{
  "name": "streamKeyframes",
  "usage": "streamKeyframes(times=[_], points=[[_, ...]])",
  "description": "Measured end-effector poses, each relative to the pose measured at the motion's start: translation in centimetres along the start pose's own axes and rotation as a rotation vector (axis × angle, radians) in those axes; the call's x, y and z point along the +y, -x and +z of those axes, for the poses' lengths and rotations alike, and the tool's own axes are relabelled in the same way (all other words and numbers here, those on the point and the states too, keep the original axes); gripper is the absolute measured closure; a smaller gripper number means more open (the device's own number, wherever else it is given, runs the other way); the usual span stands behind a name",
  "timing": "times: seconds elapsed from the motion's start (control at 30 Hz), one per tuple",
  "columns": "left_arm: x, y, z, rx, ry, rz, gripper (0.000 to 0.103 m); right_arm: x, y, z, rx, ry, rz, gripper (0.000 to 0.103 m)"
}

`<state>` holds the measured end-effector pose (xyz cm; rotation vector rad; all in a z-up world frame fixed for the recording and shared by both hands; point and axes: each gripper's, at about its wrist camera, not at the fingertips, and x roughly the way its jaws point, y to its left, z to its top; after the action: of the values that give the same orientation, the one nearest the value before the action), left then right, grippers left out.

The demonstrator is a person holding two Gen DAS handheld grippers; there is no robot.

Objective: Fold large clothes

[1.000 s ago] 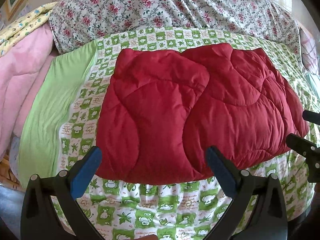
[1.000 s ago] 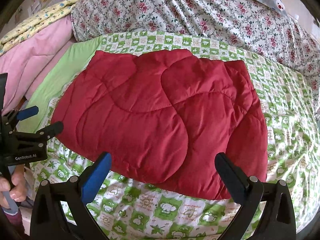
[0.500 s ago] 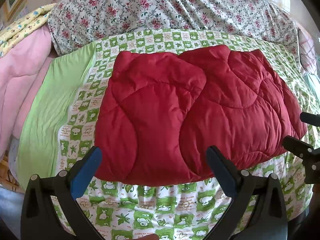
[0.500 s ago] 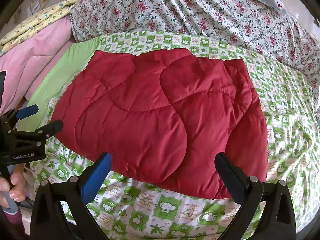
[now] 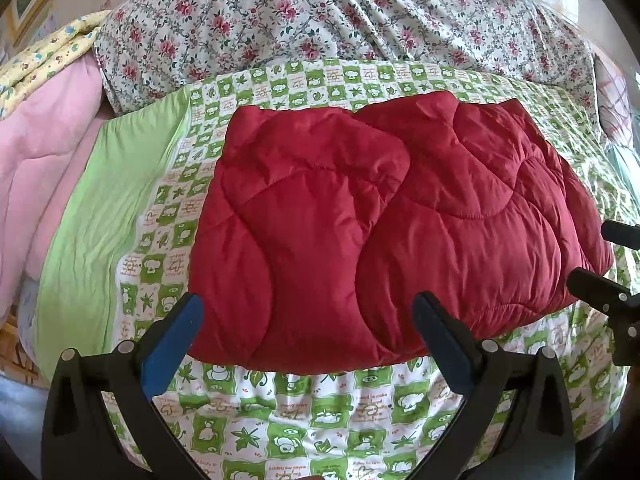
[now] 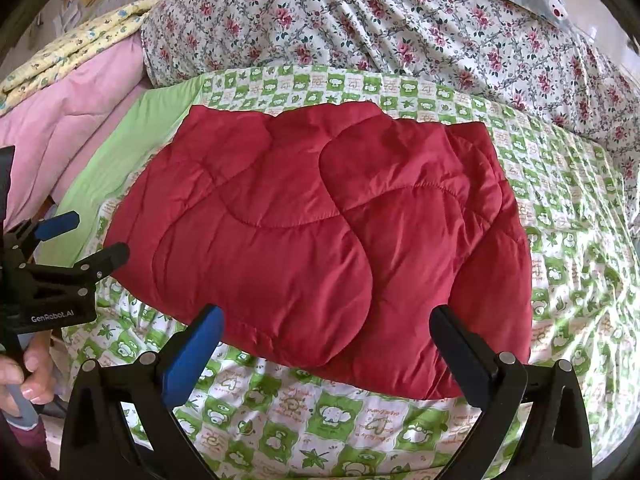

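A red quilted padded garment [image 5: 380,232] lies folded into a thick rectangle on the green-and-white patterned bedspread [image 5: 320,412]. In the right wrist view the same red garment [image 6: 320,240] fills the middle. My left gripper [image 5: 308,328] hovers open just short of the garment's near edge, nothing between its fingers. My right gripper [image 6: 326,336] is open too, over the near right part of the garment, empty. Each gripper shows at the side of the other's view: the right gripper [image 5: 600,258], the left gripper [image 6: 92,238].
A floral quilt [image 5: 340,20] is heaped along the far side. Pink bedding [image 5: 44,152] and a yellow printed blanket [image 5: 48,56] pile up at the left, beside a plain green strip [image 5: 100,216]. A hand [image 6: 28,376] holds the left gripper's handle.
Both views have drifted slightly; the red garment sits a touch higher and nearer in the left wrist view. Both grippers stay open and hold nothing.
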<state>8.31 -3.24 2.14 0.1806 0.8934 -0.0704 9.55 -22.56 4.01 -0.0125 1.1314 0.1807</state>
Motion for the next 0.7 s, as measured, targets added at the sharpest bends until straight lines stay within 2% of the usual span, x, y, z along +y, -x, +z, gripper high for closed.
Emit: streamKeyframes(times=[0.7], points=[[-0.08,-0.05,0.35,-0.001,-0.002,-0.002,0.0,0.47,0.26,0.49,-0.009,0.008,0.003,0.0]])
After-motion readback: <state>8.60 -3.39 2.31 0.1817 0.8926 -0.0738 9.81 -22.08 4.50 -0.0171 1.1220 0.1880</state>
